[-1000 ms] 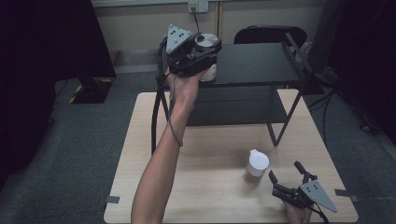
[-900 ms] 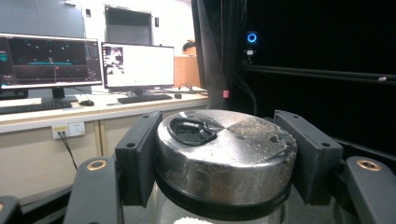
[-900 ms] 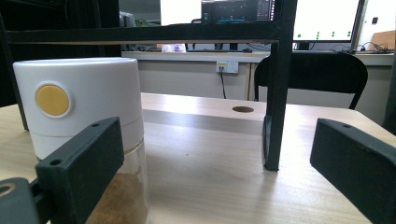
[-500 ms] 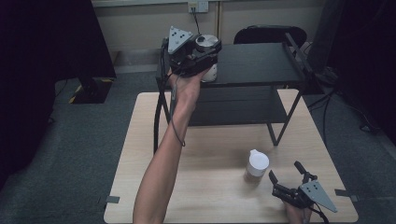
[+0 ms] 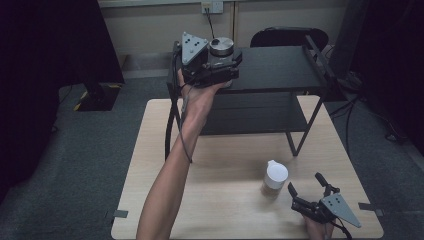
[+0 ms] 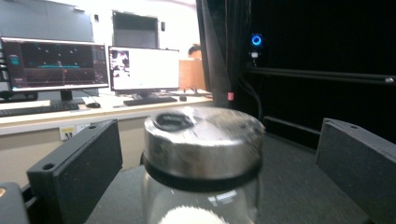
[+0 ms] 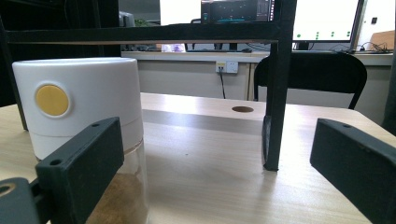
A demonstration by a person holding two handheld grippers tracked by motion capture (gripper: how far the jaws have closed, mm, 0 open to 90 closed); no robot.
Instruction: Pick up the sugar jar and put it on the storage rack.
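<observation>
Between open left tongs point(image 6: 201, 154), round metal-lidded glass jar point(image 6: 203, 158).

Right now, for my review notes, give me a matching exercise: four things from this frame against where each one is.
1. metal-lidded jar
2. white-lidded jar
3. right gripper
4. chair

a. on the wooden table top
b. behind the black shelf
c. between the left gripper's jaws, at the shelf top
d. low at the table's near right corner

Pairs: 1-c, 2-a, 3-d, 4-b
</observation>
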